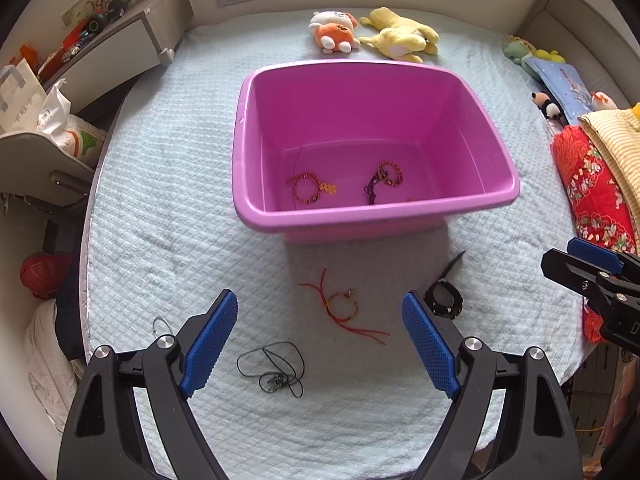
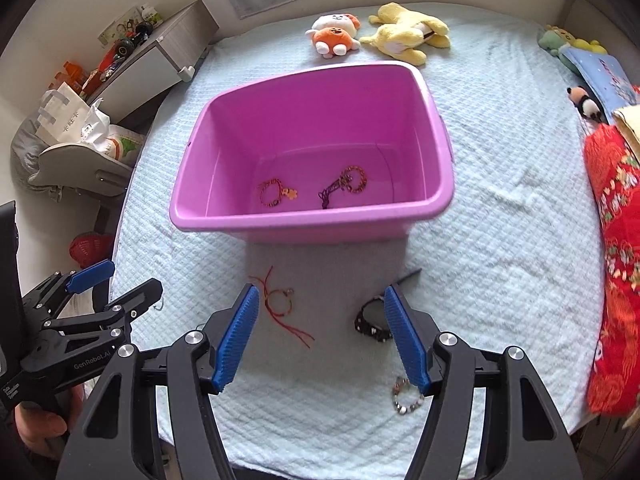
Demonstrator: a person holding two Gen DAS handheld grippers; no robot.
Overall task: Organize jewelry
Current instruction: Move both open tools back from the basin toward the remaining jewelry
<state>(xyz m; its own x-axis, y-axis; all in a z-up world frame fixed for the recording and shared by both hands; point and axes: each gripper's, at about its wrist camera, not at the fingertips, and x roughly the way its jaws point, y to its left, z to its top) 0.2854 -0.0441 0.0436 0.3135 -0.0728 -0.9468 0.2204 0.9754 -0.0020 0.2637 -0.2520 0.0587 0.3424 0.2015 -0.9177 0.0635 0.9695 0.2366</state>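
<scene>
A pink plastic bin [image 1: 496,196] [image 2: 176,212] stands on the bed and holds a red beaded bracelet [image 1: 306,189] [image 2: 272,194] and a purple cord bracelet [image 1: 384,179] [image 2: 346,184]. In front of it lie a red string bracelet [image 1: 344,306] [image 2: 280,304], a black studded bracelet [image 1: 443,300] [image 2: 370,320], a black cord necklace [image 1: 276,368], a thin metal ring [image 1: 162,326] and a beaded bracelet [image 2: 406,396]. My left gripper [image 1: 320,344] [image 2: 114,280] is open and empty above the red string bracelet. My right gripper [image 2: 320,336] [image 1: 560,256] is open and empty.
Plush toys [image 1: 336,32] [image 1: 404,34] lie at the far side of the light blue quilted bed [image 1: 180,200]. A red patterned cloth [image 1: 592,184] [image 2: 616,240] and more toys sit at the right edge. A bedside cabinet [image 1: 120,48] and bags stand on the left.
</scene>
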